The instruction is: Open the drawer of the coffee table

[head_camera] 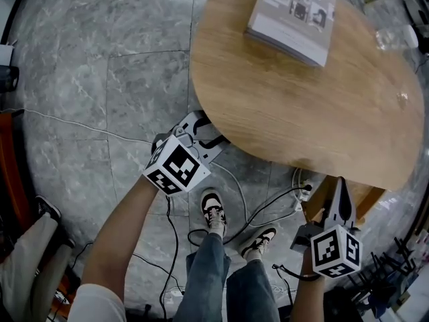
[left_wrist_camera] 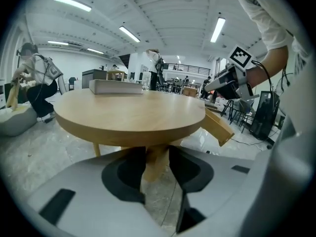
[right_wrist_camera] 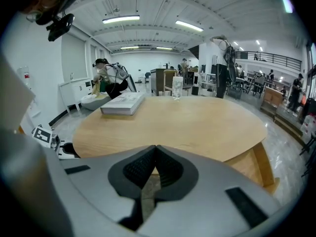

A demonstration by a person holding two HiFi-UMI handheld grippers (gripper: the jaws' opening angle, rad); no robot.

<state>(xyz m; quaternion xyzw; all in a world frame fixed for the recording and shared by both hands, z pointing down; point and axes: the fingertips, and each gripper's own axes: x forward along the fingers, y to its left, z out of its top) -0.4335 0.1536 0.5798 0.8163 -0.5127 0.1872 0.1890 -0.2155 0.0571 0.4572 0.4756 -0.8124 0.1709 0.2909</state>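
The round wooden coffee table [head_camera: 288, 106] fills the upper right of the head view. Its drawer [head_camera: 318, 203] juts out from under the near right rim, and it also shows as a slanted wooden box [left_wrist_camera: 217, 126] in the left gripper view. My right gripper [head_camera: 340, 182] points at the drawer front with its jaws shut [right_wrist_camera: 155, 148] and nothing between them. My left gripper [head_camera: 208, 131] hovers at the table's near left edge. Its jaws [left_wrist_camera: 157, 154] stand a little apart with nothing between them; only the far table leg shows through the gap.
A grey book [head_camera: 295, 15] and a clear glass [head_camera: 395, 39] sit on the far side of the tabletop. Cables [head_camera: 268, 200] and a power strip [head_camera: 303, 190] lie on the marble floor by my feet [head_camera: 214, 210]. Another person's legs [head_camera: 27, 247] are at the left.
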